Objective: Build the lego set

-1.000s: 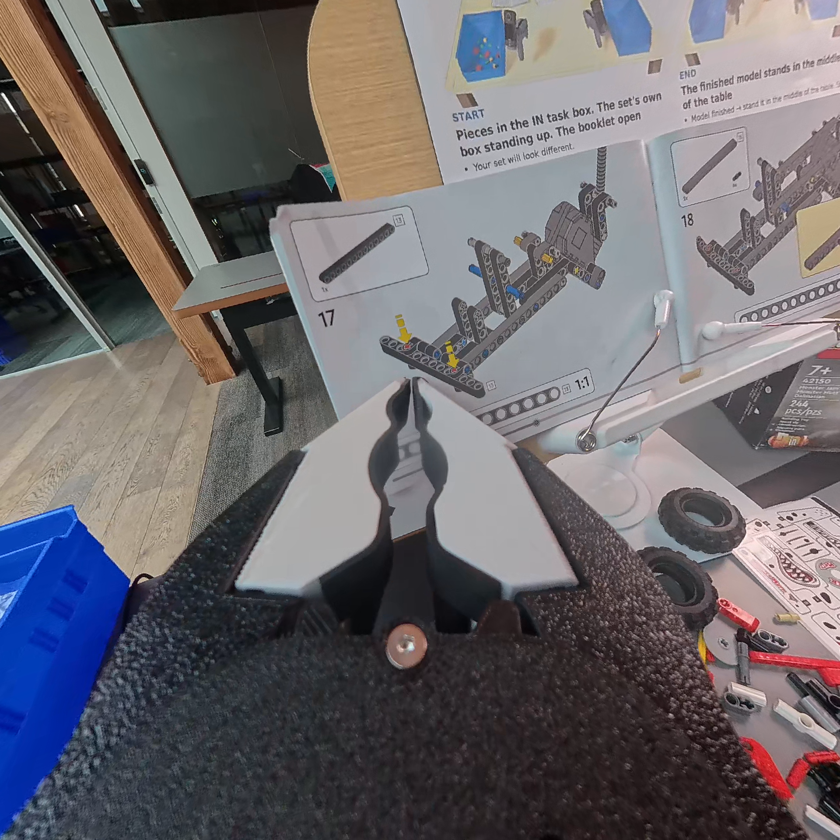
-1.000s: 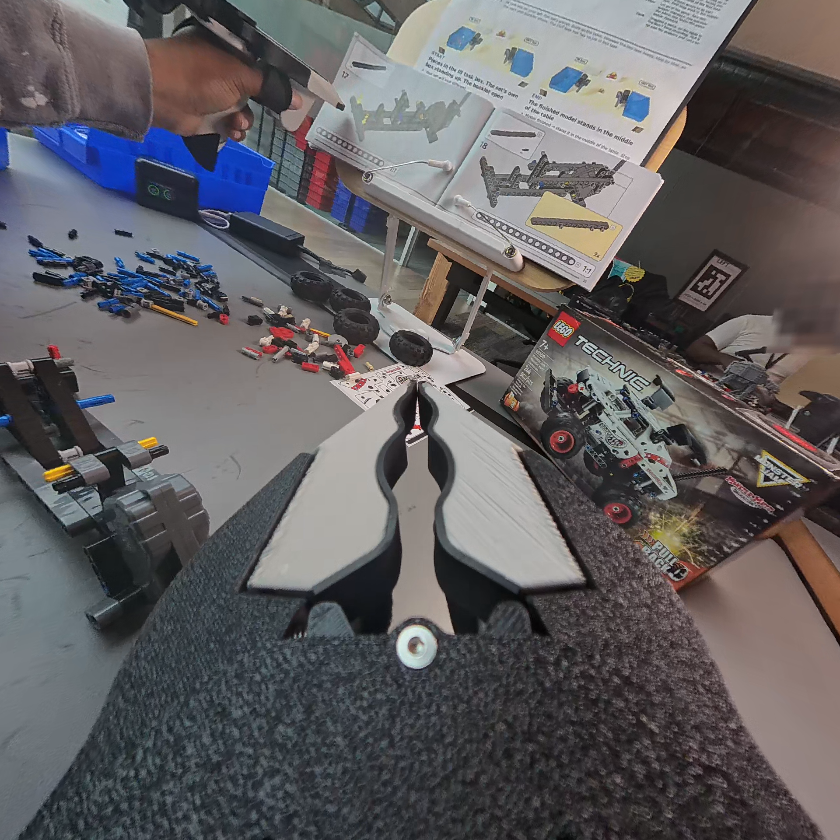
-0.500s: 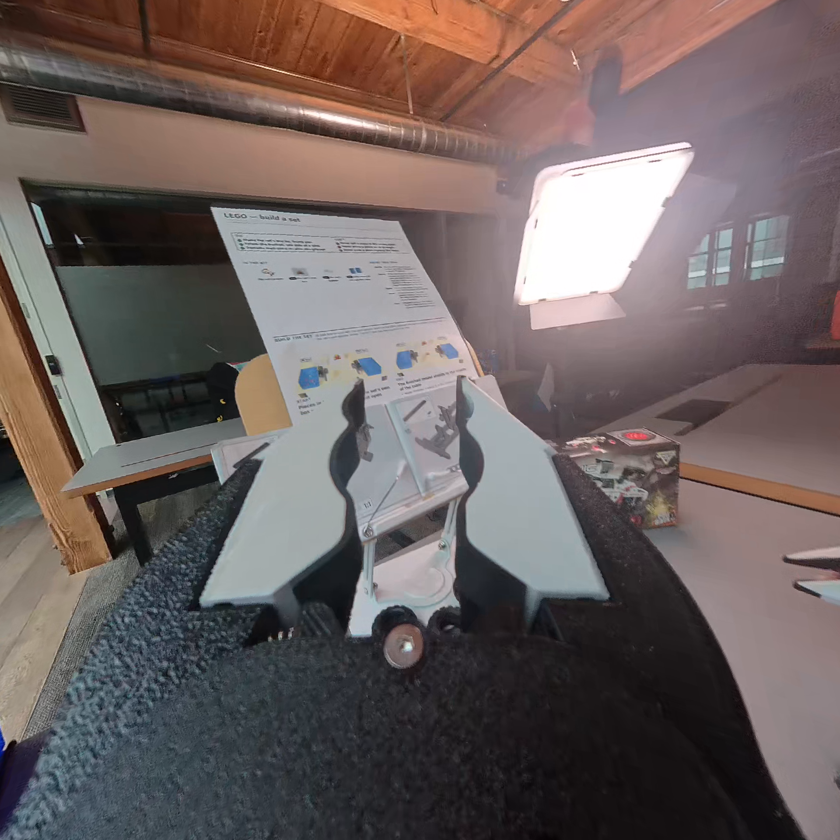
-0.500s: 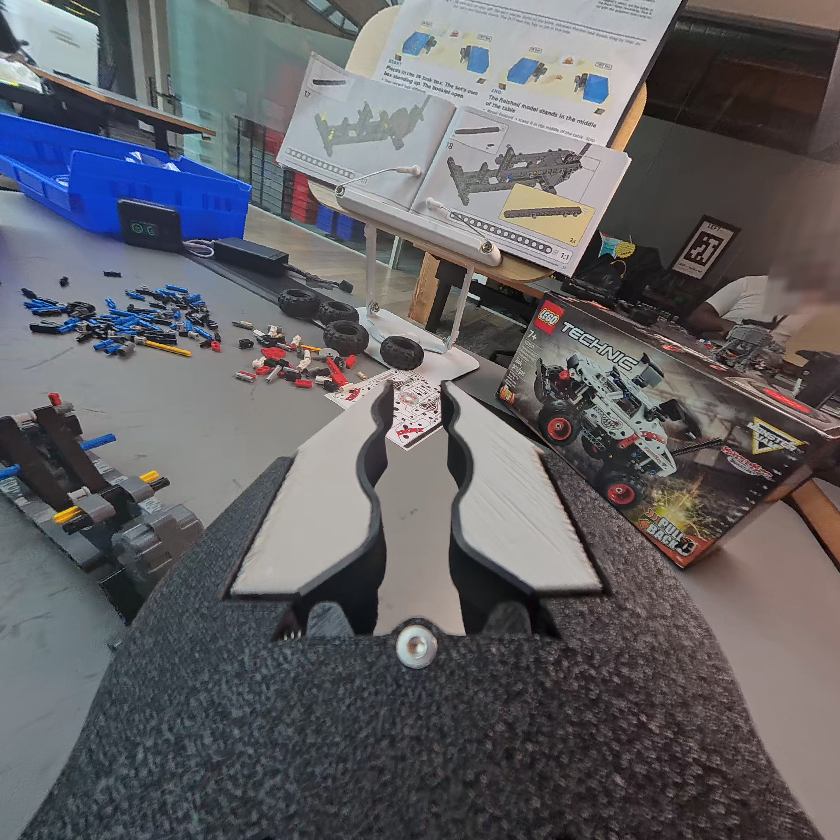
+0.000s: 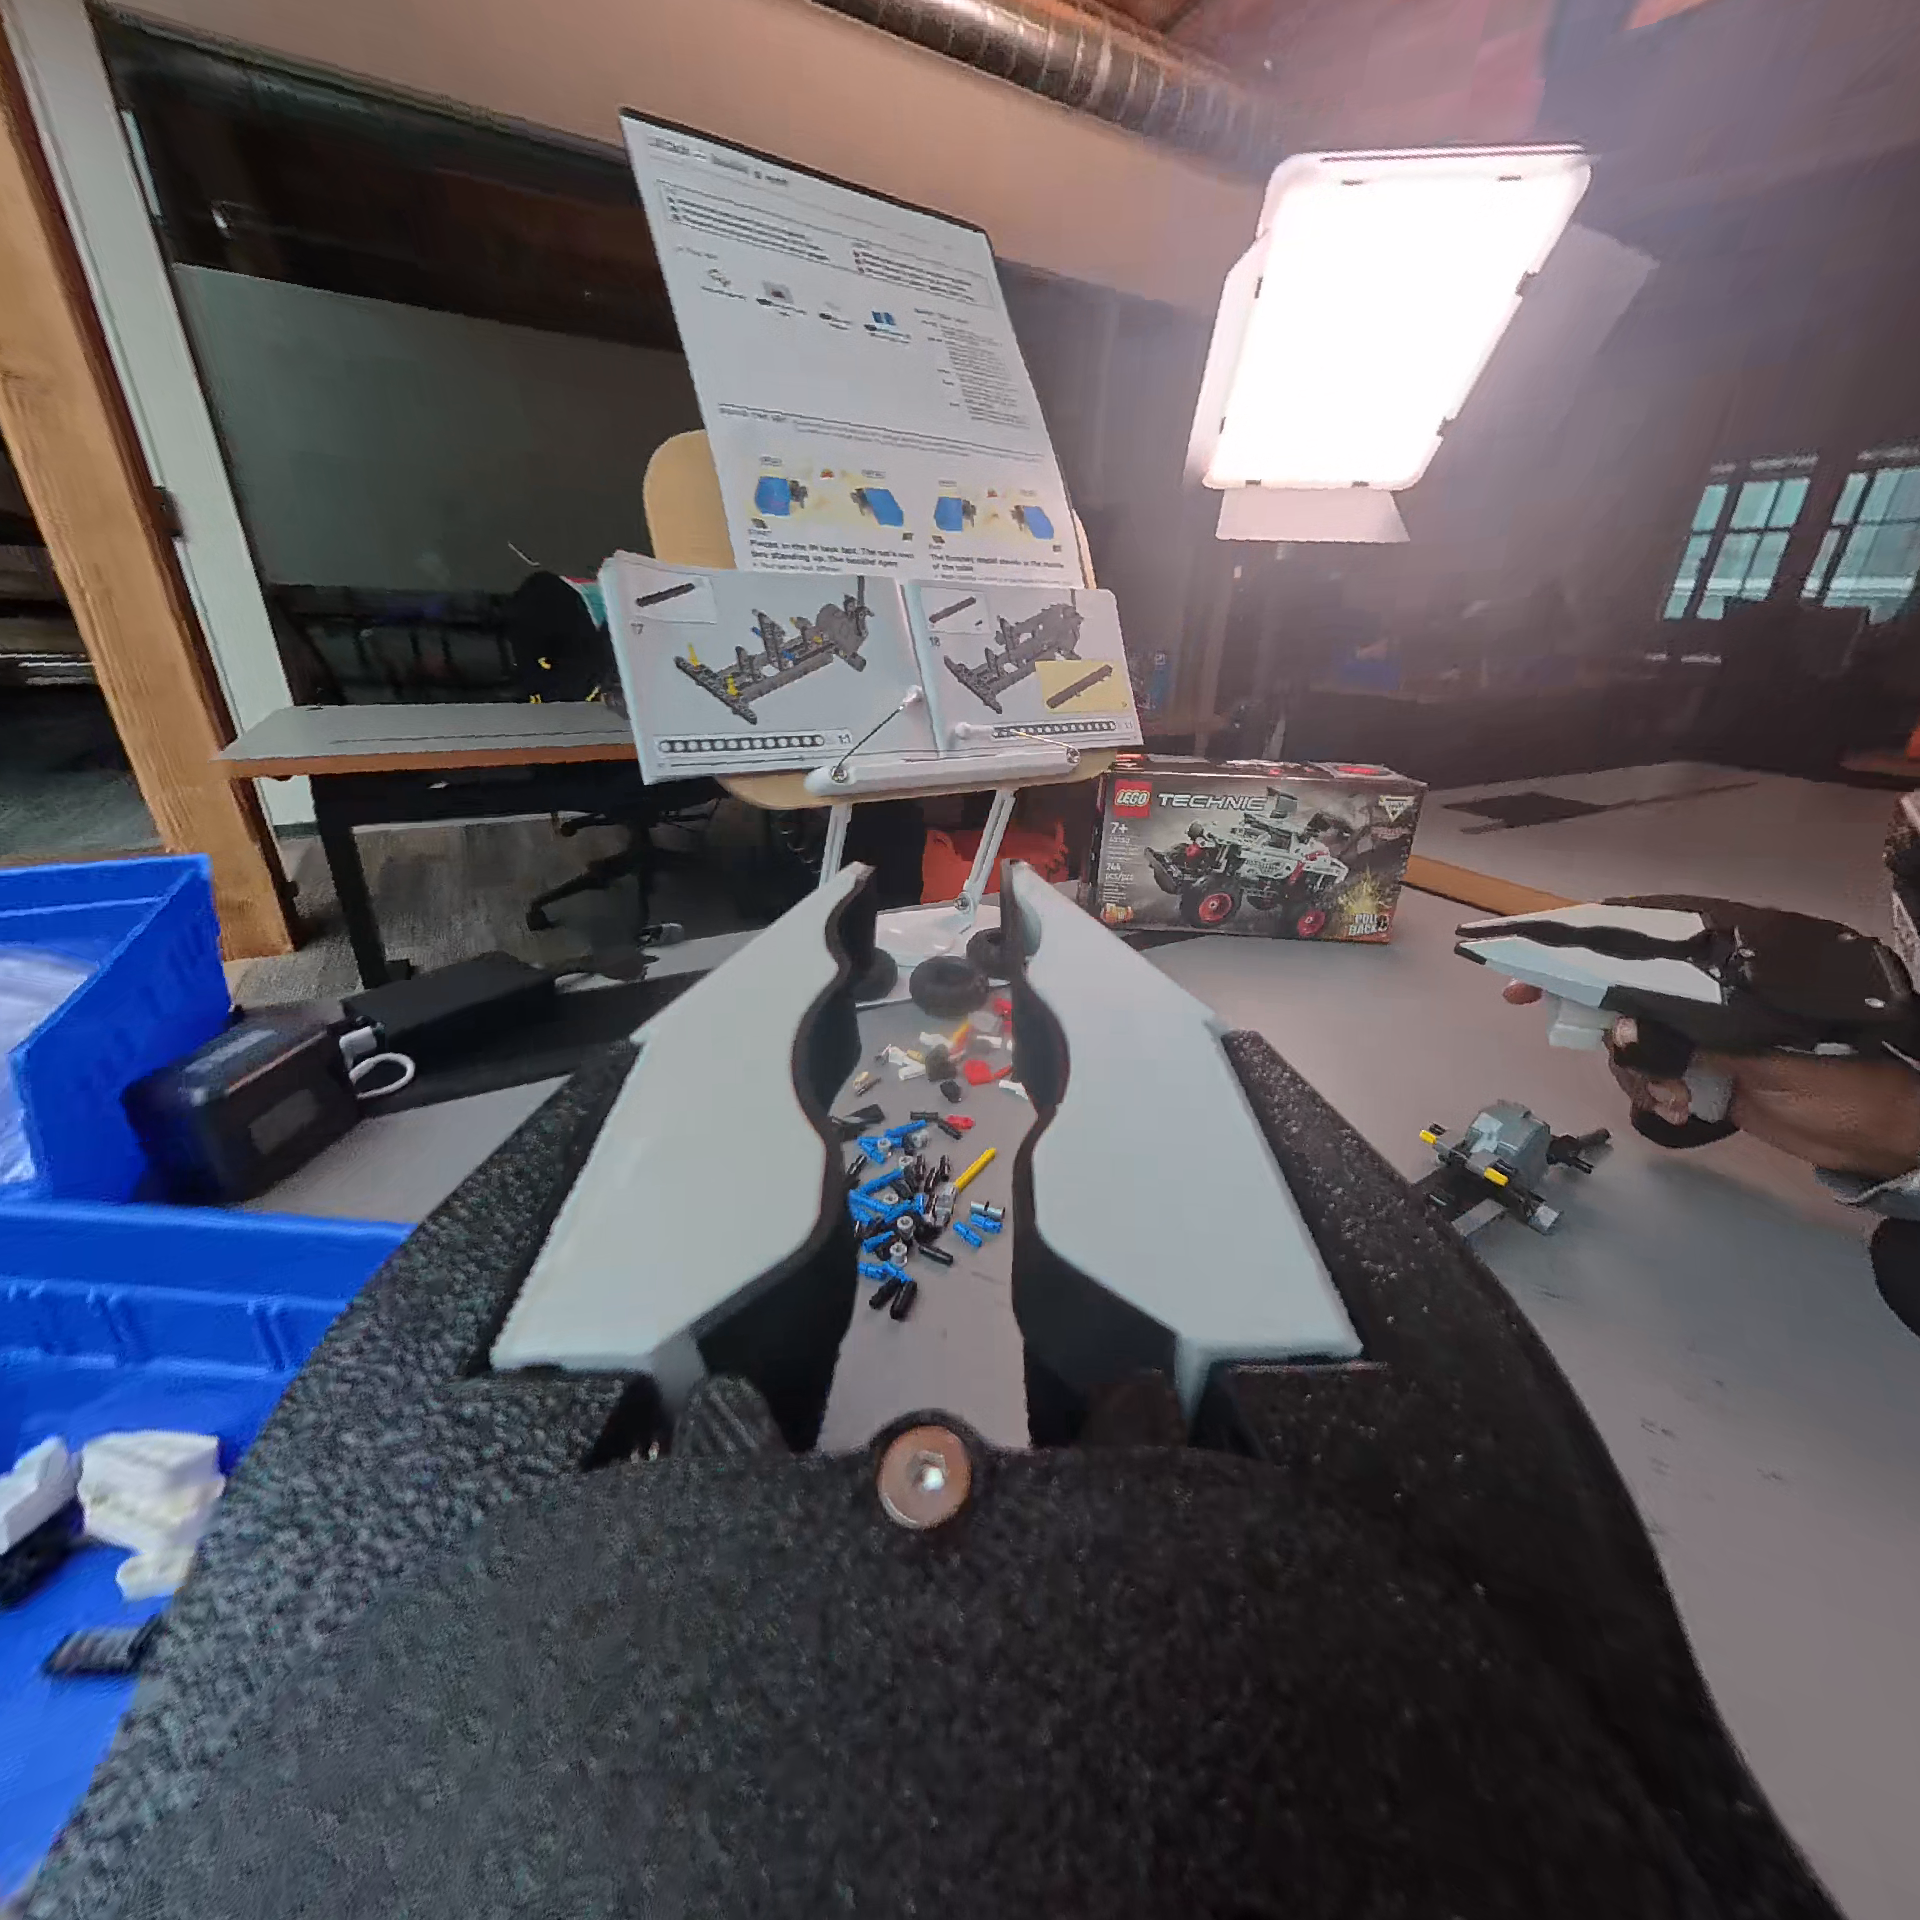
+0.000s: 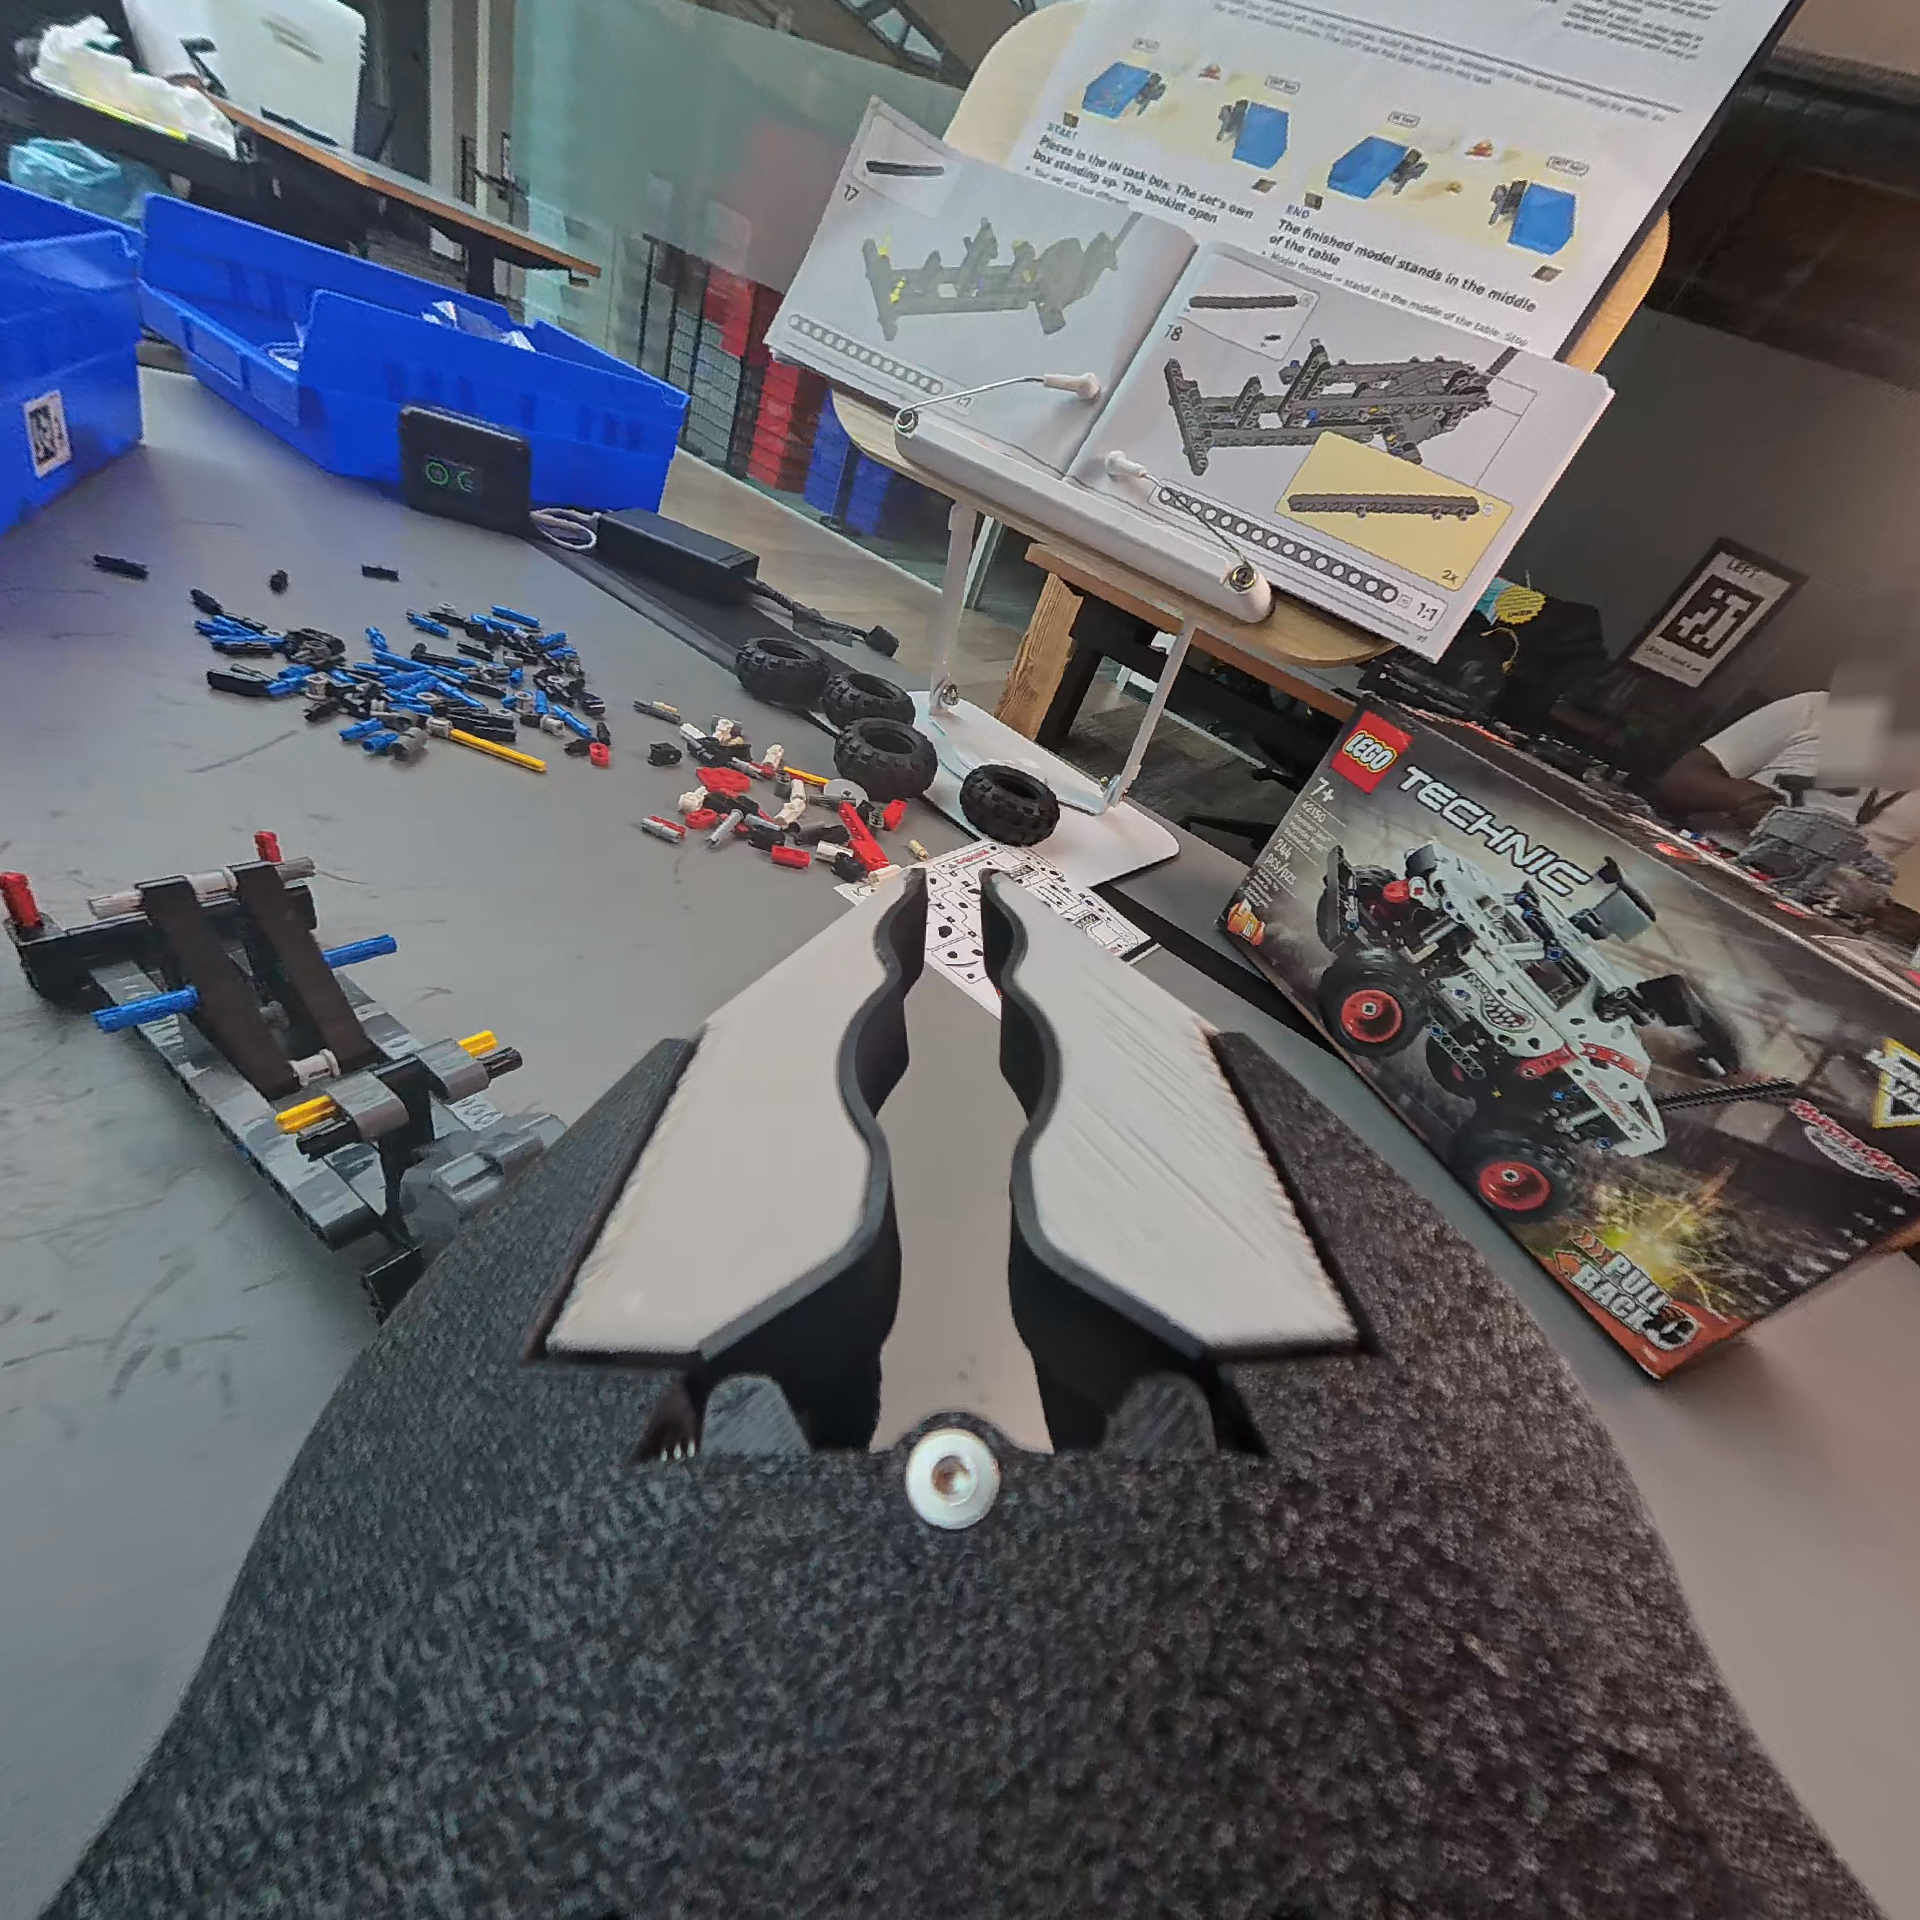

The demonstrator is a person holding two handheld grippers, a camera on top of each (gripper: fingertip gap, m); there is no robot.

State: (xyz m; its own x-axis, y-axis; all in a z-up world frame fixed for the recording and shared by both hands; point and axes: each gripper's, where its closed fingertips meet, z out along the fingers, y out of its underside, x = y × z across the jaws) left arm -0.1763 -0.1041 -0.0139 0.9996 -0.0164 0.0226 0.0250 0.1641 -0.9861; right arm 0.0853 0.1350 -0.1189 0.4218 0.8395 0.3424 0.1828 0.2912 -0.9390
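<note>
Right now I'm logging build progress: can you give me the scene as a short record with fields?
left tongs: open, empty, above the table
right tongs: slightly open, empty
partial chassis: on grey table, untouched
loose pieces: blue and black pile; red and white pile
tyres: four, loose by the stand
booklet: open on white stand
set box: at the right

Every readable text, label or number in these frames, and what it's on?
Not quoting any writing; these things carry it:
Set box: printed front and side.
Open booklet: two printed pages.
Instruction sheet: behind the booklet.
Sticker sheet: flat, small print.
Blue bin: code tag.
Marker sign: background.
</note>
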